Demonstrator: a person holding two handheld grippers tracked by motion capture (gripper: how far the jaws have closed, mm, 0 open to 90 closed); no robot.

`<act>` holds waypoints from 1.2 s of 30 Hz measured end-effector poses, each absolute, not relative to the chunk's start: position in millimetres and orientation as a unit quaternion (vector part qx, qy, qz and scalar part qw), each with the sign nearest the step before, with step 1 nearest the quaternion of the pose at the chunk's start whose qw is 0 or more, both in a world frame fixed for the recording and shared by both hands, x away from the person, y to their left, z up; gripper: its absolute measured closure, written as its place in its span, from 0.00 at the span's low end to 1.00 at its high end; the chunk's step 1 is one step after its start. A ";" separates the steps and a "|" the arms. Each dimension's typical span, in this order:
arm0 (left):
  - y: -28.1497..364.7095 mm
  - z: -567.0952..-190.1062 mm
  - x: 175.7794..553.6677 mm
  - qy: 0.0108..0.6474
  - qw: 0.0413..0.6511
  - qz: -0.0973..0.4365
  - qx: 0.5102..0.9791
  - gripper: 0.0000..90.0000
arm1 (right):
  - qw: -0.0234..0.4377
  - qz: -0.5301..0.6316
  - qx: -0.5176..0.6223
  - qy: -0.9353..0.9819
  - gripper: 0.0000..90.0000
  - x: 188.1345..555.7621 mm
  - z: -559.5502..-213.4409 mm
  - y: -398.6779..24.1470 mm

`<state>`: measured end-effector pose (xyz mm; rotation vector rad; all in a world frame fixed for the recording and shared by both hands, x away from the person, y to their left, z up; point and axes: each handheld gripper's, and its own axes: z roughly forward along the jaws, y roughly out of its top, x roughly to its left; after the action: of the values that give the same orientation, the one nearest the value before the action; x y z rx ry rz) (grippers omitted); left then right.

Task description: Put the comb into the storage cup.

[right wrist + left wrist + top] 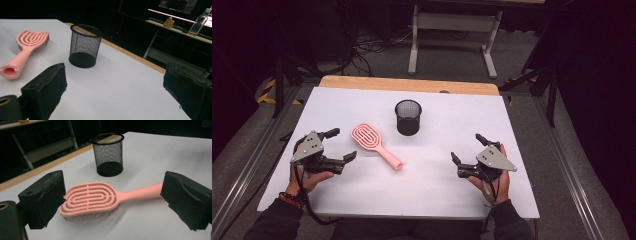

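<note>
Lying flat on the white surface, a pink brush rests bristles down, its handle pointing toward the person's right. Behind it, near the middle, a black mesh cup stands upright and looks empty, well apart from the brush.

The left gripper sits just beside the brush head, its fingers spread wide and holding nothing. Seen along that gripper, the brush lies between the two fingers, which suggests the hand is lined up to take it. The right gripper rests on the right side of the surface, fingers also spread and empty, aimed toward the cup.

The brush is smooth moulded plastic with an oval head cut into looping slots, pale bristles beneath, and a hollow-ended handle. The cup is fine wire mesh with a solid rim and base. The finger pads look like soft, worn black foam.
</note>
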<state>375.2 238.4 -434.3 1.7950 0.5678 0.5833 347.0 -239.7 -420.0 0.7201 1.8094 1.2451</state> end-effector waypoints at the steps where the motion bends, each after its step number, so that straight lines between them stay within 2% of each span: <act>1: 235.1 -436.3 375.7 0.235 0.551 0.239 0.764 0.10 | 0.403 0.492 0.285 0.717 0.06 346.9 -420.3 -239.7; 7: 233.2 -437.0 377.0 0.234 0.559 0.230 0.762 0.13 | 0.403 0.490 0.291 0.717 0.07 348.2 -422.2 -240.3; 9: 232.3 -438.4 378.8 0.237 0.560 0.219 0.763 0.19 | 0.401 0.486 0.294 0.719 0.07 348.5 -424.6 -239.5; 15: 216.7 -435.7 381.5 0.209 0.542 0.209 0.787 0.60 | 0.410 0.464 0.287 0.731 0.08 349.1 -429.9 -233.7; 17: 211.3 -434.4 383.4 0.204 0.540 0.200 0.791 0.78 | 0.409 0.459 0.286 0.735 0.09 348.5 -431.5 -233.0; 20: 196.0 -432.1 388.6 0.203 0.529 0.191 0.802 0.99 | 0.410 0.454 0.282 0.739 0.10 346.6 -432.0 -233.7; 36: 131.2 -438.8 408.7 0.182 0.496 0.147 0.836 1.00 | 0.398 0.449 0.288 0.746 0.10 351.5 -436.3 -236.0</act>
<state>408.7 131.2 -438.8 2.0258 0.4402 0.3557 351.5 -236.0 -436.3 0.7290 1.8891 1.1370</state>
